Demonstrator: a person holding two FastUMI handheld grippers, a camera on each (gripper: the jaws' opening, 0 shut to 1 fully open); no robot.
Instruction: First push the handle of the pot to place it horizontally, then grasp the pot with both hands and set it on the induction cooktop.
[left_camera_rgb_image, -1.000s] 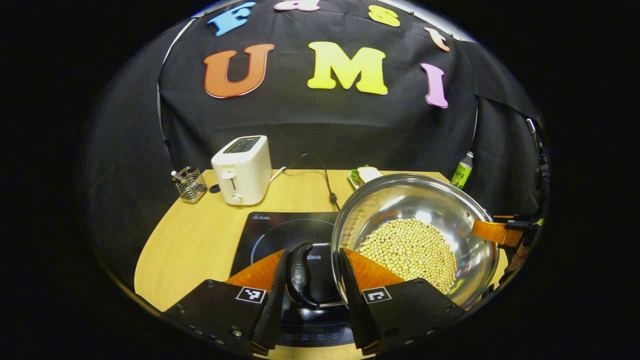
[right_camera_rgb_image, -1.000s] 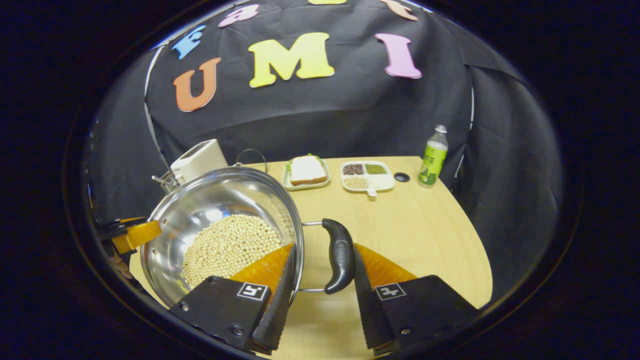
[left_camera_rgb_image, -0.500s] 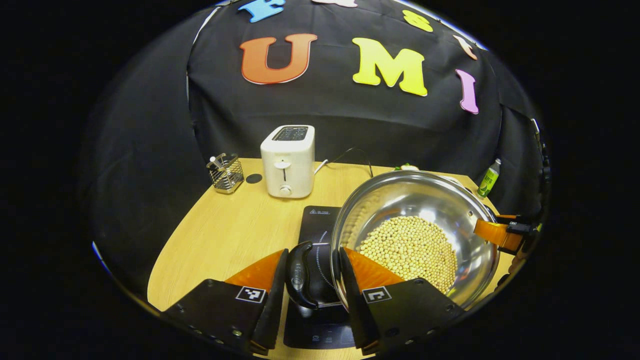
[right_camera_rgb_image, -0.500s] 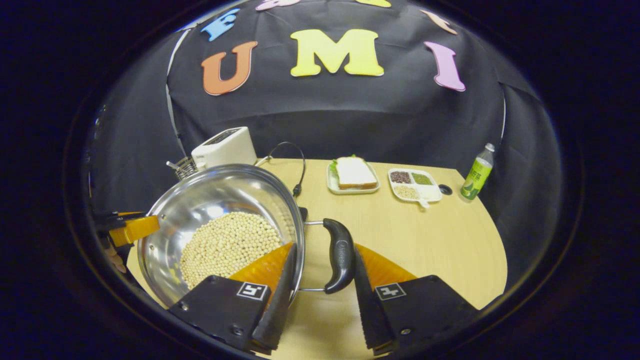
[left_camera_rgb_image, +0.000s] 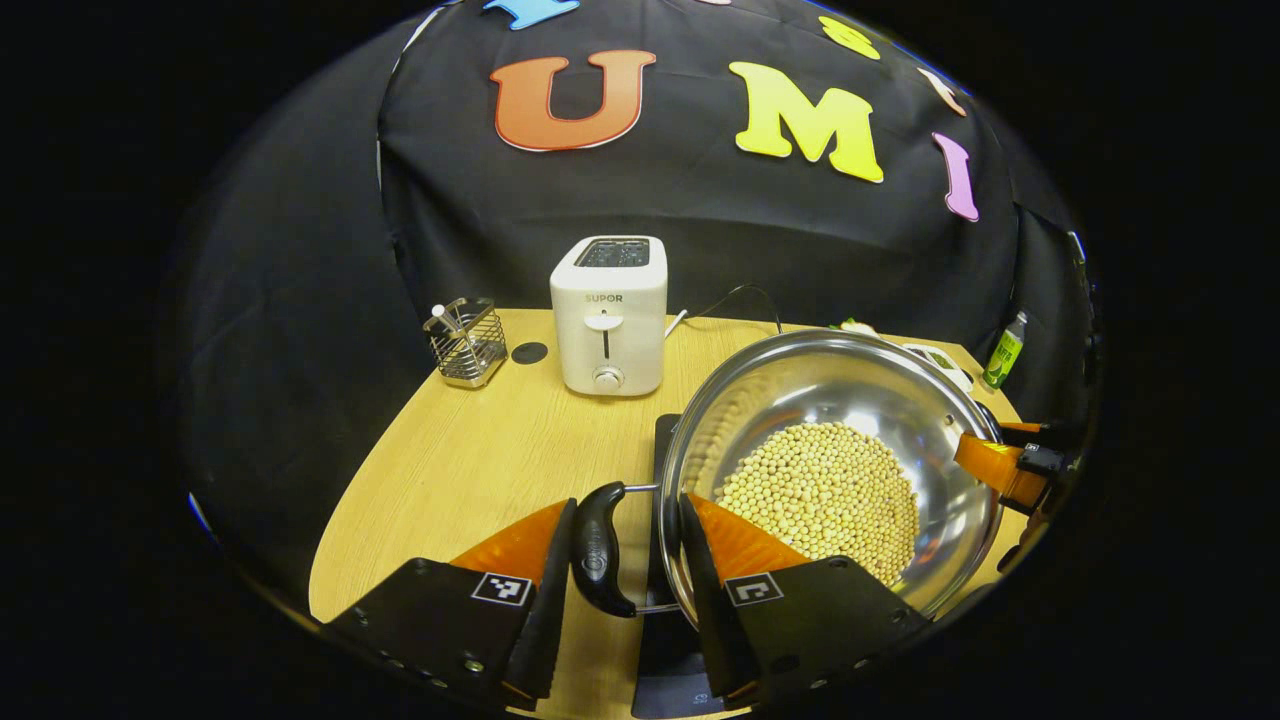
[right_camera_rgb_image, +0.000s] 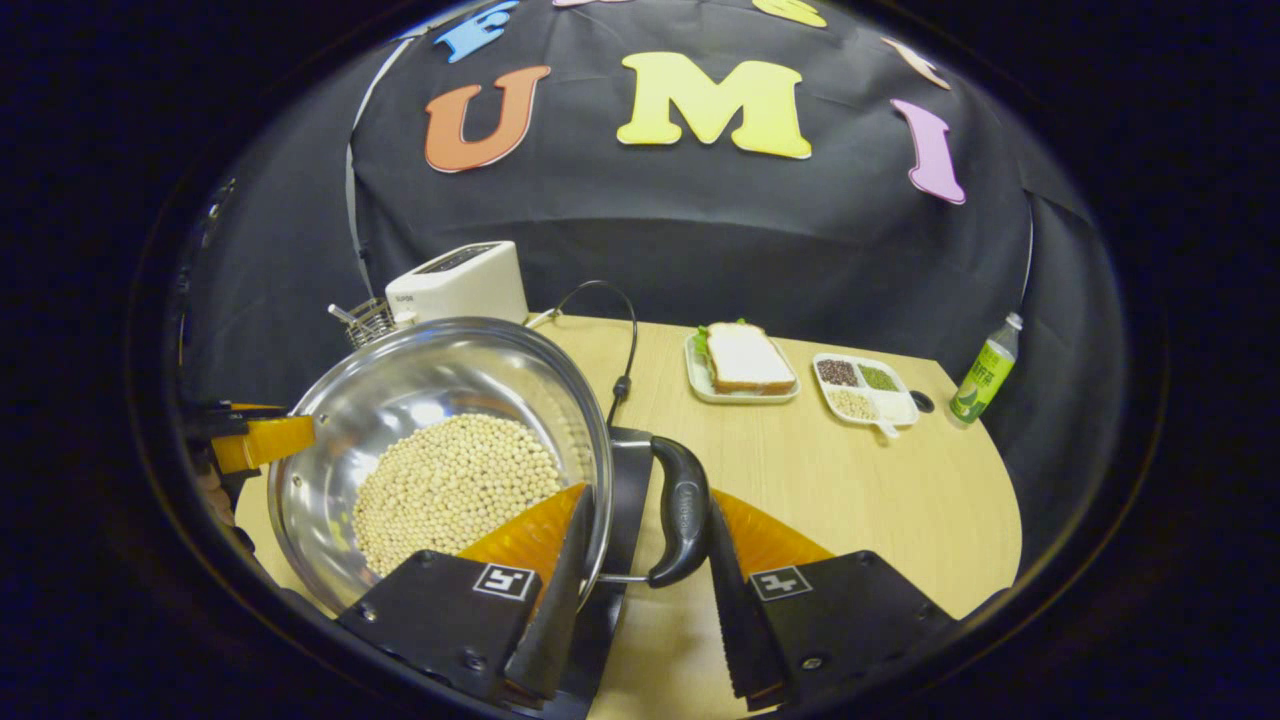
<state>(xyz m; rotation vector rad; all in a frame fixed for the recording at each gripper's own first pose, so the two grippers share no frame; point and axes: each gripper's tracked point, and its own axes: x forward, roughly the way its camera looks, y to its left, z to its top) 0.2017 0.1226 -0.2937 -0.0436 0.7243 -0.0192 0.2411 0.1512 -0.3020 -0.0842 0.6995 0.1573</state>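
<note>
Steel pot (left_camera_rgb_image: 830, 400), part-filled with pale beans (left_camera_rgb_image: 820, 495), carried between two grippers over the black induction cooktop (left_camera_rgb_image: 665, 440), of which an edge shows below the pot's rim. Left gripper view: the pot lies just right of the left gripper (left_camera_rgb_image: 625, 590); its black side handle (left_camera_rgb_image: 597, 548) sits between the two fingers, which flank the handle closely, one finger against the pot's outer wall; whether both press on it cannot be told. Right gripper view: the pot (right_camera_rgb_image: 440, 400) lies left of the right gripper (right_camera_rgb_image: 645, 590); the opposite handle (right_camera_rgb_image: 683, 510) stands between those fingers, which stand likewise, contact undetermined. Beyond the left fingertips: a white toaster (left_camera_rgb_image: 609, 312) and a wire holder (left_camera_rgb_image: 466, 340) on the wooden table (left_camera_rgb_image: 470, 470). Beyond the right fingertips: a sandwich plate (right_camera_rgb_image: 742, 365), a divided dish (right_camera_rgb_image: 866, 388) and a green bottle (right_camera_rgb_image: 984, 370).
</note>
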